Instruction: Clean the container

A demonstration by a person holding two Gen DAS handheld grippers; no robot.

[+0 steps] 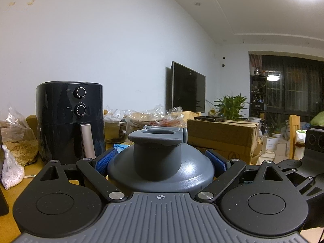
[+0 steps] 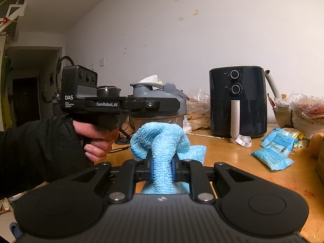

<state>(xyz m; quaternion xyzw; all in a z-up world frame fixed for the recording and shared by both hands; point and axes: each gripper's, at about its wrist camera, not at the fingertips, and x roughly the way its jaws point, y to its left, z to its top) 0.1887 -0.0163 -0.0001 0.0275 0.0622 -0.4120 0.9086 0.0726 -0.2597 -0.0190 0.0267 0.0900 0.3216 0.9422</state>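
Left tongs (image 1: pixel 161 159) are gripping the grey-lidded container (image 1: pixel 160 160) by its lid, blue pads against both sides, holding it above the table (image 2: pixel 232 158). Right tongs (image 2: pixel 161 167) are pinching a blue cloth (image 2: pixel 162 141) just in front of the container.

A black air fryer (image 2: pixel 238 103) stands on the wooden counter (image 2: pixel 232 151) against the white wall. Right of it lie blue packets (image 2: pixel 272 156) and clear bags (image 2: pixel 303 109). Farther along the wall beyond it hangs a dark television (image 1: pixel 187 87), near a cardboard box (image 1: pixel 220 135) and a green plant (image 1: pixel 231 105).
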